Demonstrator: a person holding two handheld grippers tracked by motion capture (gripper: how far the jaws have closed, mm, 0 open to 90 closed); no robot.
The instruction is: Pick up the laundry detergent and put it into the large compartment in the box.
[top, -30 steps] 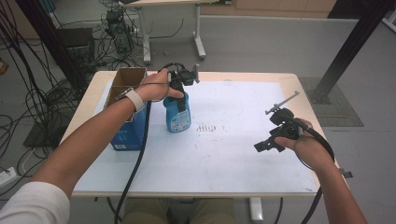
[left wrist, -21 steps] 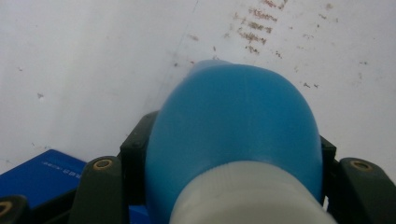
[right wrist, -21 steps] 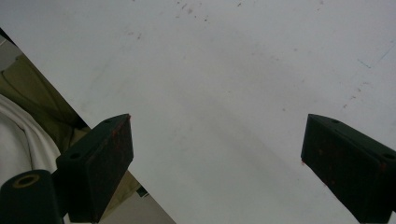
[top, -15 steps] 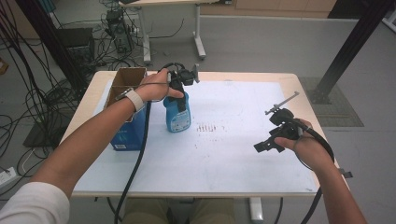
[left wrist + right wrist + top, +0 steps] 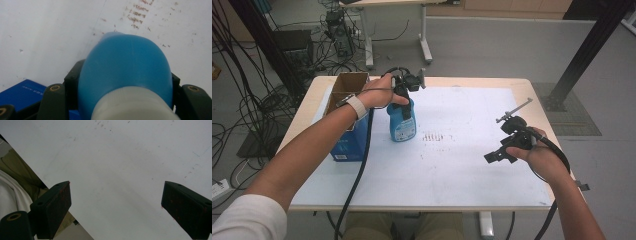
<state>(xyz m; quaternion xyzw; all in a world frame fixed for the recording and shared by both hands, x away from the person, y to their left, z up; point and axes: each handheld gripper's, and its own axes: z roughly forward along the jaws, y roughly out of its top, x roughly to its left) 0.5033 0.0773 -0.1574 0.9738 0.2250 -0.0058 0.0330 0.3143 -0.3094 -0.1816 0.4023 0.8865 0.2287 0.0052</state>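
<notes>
A blue bottle (image 5: 402,121) with a white cap stands upright on the white table sheet (image 5: 462,150), left of the middle. My left gripper (image 5: 403,95) comes down on it from above and is shut on its neck. In the left gripper view the bottle (image 5: 125,72) bulges between the two black jaws, with the white cap (image 5: 132,105) nearest the camera. My right gripper (image 5: 499,156) hovers over the right side of the table, open, with nothing between its fingertips (image 5: 57,207).
A blue box (image 5: 346,142) with an open cardboard top (image 5: 346,87) stands just left of the bottle. Reddish marks (image 5: 434,136) dot the sheet to the bottle's right. Cables and another table's legs lie on the floor beyond the far edge.
</notes>
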